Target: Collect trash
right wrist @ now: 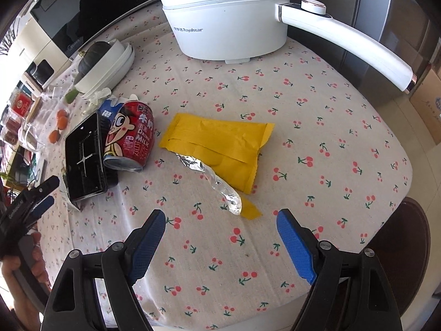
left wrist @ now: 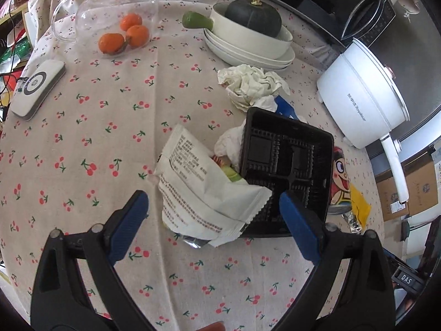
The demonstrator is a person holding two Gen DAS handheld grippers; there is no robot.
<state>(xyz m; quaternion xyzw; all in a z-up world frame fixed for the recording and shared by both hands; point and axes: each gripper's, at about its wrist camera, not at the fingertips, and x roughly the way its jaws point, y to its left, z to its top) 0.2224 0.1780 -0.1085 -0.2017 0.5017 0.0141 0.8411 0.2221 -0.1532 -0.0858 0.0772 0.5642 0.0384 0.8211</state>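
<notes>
Table with cherry-print cloth (right wrist: 317, 115). Left gripper (left wrist: 213, 209): jaws apart, nothing clamped, hanging over the white snack wrapper (left wrist: 198, 190), which lies beside and partly over the black plastic tray (left wrist: 289, 165). Crumpled tissue (left wrist: 250, 85) is just behind the tray, near the stacked white plates (left wrist: 248, 52) holding a dark squash (left wrist: 253, 18). Right gripper (right wrist: 222, 226): jaws wide apart, empty, above bare cloth near the table's near edge. Yellow wrapper (right wrist: 220, 140) with its foil strip (right wrist: 217, 184) lies mid-table just ahead of it. Red milk can (right wrist: 131, 138) lies on its side touching the tray. White electric pot (right wrist: 228, 24) stands at the far edge. Oranges (left wrist: 124, 35) sit toward the far left.
</notes>
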